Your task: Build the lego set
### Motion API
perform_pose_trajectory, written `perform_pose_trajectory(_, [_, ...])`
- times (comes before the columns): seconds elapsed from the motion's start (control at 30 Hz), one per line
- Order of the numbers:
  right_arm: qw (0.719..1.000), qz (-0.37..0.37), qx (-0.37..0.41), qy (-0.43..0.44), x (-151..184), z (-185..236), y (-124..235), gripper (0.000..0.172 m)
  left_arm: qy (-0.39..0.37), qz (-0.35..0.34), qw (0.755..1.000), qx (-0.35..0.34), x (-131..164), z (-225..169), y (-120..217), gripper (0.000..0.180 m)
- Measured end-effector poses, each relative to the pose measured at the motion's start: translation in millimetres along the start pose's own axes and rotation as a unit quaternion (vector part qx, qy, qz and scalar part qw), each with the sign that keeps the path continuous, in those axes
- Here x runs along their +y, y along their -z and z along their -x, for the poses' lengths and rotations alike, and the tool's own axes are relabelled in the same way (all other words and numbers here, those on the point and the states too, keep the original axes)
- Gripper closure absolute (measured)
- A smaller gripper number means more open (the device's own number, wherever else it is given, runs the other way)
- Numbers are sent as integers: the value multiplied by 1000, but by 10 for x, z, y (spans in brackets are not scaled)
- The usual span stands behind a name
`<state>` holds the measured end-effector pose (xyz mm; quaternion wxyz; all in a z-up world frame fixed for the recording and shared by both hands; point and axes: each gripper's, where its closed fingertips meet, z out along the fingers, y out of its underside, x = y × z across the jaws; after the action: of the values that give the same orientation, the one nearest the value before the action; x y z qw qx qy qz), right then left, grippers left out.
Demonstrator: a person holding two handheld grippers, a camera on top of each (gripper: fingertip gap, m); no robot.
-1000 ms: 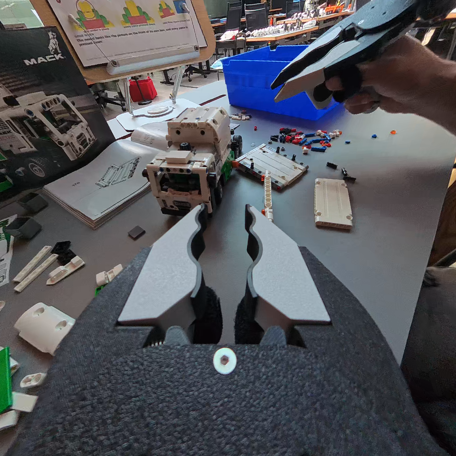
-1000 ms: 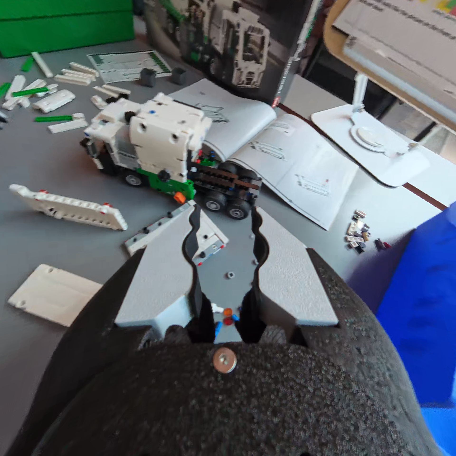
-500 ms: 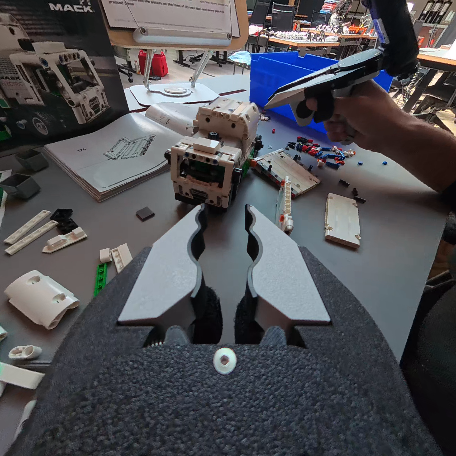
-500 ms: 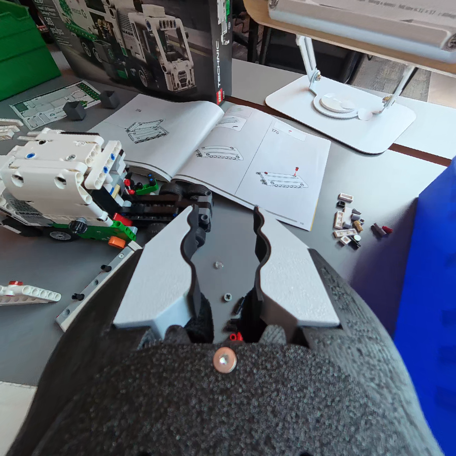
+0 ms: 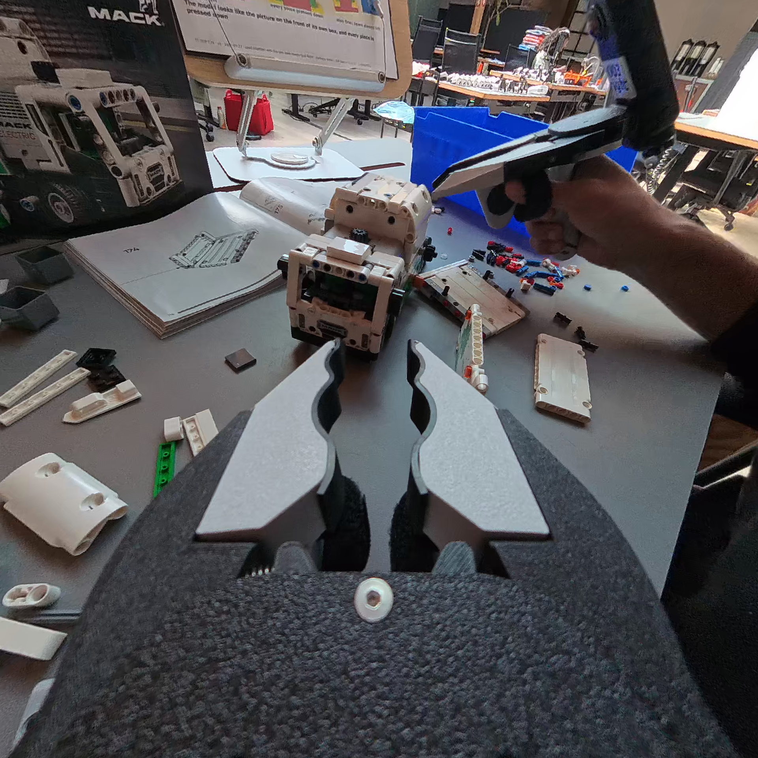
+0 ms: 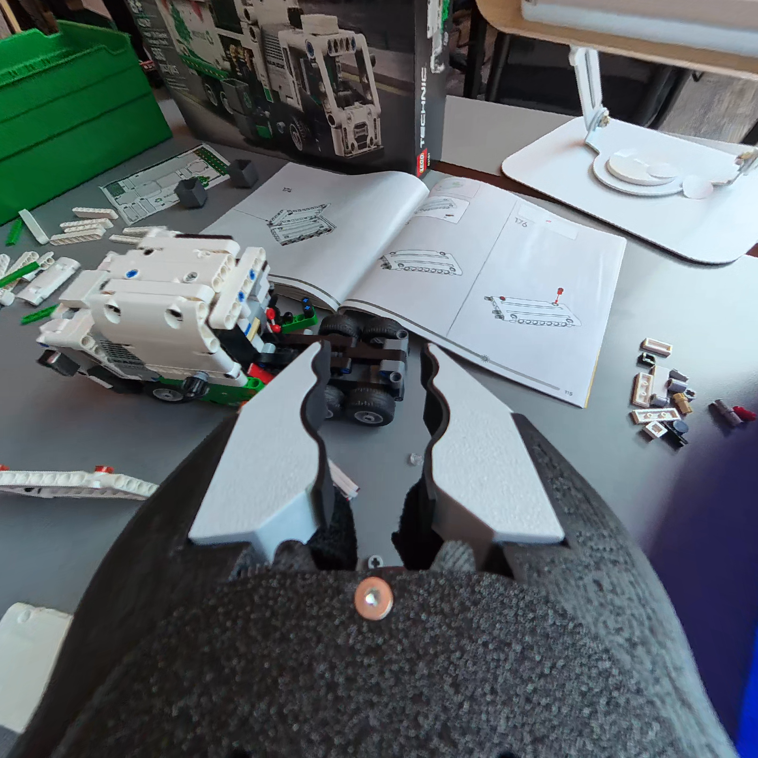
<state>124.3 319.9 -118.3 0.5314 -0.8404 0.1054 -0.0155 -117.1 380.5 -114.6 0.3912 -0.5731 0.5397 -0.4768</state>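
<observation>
A white, green and black brick-built truck (image 5: 352,279) stands on the grey table (image 5: 635,443). My left gripper (image 5: 373,348) is open and empty, its tips just short of the truck's front. My right gripper (image 6: 373,352) is open and empty above the truck's rear wheels (image 6: 361,381); the truck's white cab (image 6: 164,303) lies to the left. In the left wrist view the right gripper (image 5: 512,164) shows, held by a hand (image 5: 607,221) above and behind the truck.
An open instruction booklet (image 6: 430,266), the kit's box (image 6: 295,78), a blue bin (image 5: 463,151), a green bin (image 6: 69,110) and a white stand base (image 6: 640,184) ring the truck. White panels (image 5: 562,377) and small loose pieces (image 5: 529,266) lie scattered. About 25 centimetres separates my left fingertips from my right.
My right gripper has swung from over the loose panels toward the truck's rear, and sits closer to it. My left gripper has edged nearer the truck's front. Both stay open.
</observation>
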Motion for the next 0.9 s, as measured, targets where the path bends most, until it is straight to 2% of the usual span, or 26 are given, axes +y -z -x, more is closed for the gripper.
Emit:
perform_pose_trajectory(0.07, [999, -6, -34, 37, -78, 186, 97, 129, -5, 8, 1000, 2, 21, -16, -16, 153])
perform_pose_trajectory(0.1, [995, -4, -83, 61, -104, 382, 175, 130, -7, 16, 1000, 4, 43, -25, -33, 152])
perform_pose_trajectory(0.13, [982, 14, -173, 79, -61, 706, 297, 132, -10, 25, 1000, 9, 68, -43, -51, 152])
perform_pose_trajectory(0.17, [952, 62, -287, 88, 101, 1086, 491, 129, -14, 33, 999, 15, 89, -68, -66, 152])
perform_pose_trajectory(0.2, [905, 123, -395, 98, 334, 1423, 746, 118, -19, 39, 999, 22, 105, -94, -76, 152])
perform_pose_trajectory(0.23, [871, 168, -442, 129, 551, 1584, 885, 118, -25, 41, 999, 25, 112, -115, -80, 152])
perform_pose_trajectory(0.27, [872, 186, -421, 165, 719, 1599, 828, 118, -31, 39, 998, 26, 109, -130, -76, 152])
perform_pose_trajectory(0.33, [851, 221, -420, 226, 1031, 1730, 839, 110, -43, 25, 999, 19, 74, -138, -50, 154])
perform_pose_trajectory(0.47, [836, 234, -373, 326, 1348, 1772, 801, 114, -13, -11, 1000, 0, -6, -242, 109, 156])
perform_pose_trajectory(0.57, [837, 215, -351, 361, 1363, 1763, 817, 117, 78, -28, 996, 35, 31, -531, 261, 156])
perform_pose_trajectory(0.63, [843, 216, -356, 341, 1387, 1779, 852, 123, 131, -39, 989, 58, 80, -727, 352, 156])
perform_pose_trajectory(0.67, [849, 201, -356, 335, 1393, 1791, 859, 120, 150, -41, 986, 60, 135, -799, 378, 156])
perform_pose_trajectory(0.7, [848, 189, -361, 338, 1406, 1814, 890, 127, 162, -35, 984, 63, 211, -875, 386, 156])
perform_pose_trajectory(0.83, [860, 180, -333, 343, 1386, 1830, 863, 129, 178, 3, 981, 79, 435, -1172, 323, 153])
perform_pose_trajectory(0.9, [858, 165, -307, 377, 1354, 1851, 856, 130, 178, 22, 980, 87, 469, -1282, 252, 150])
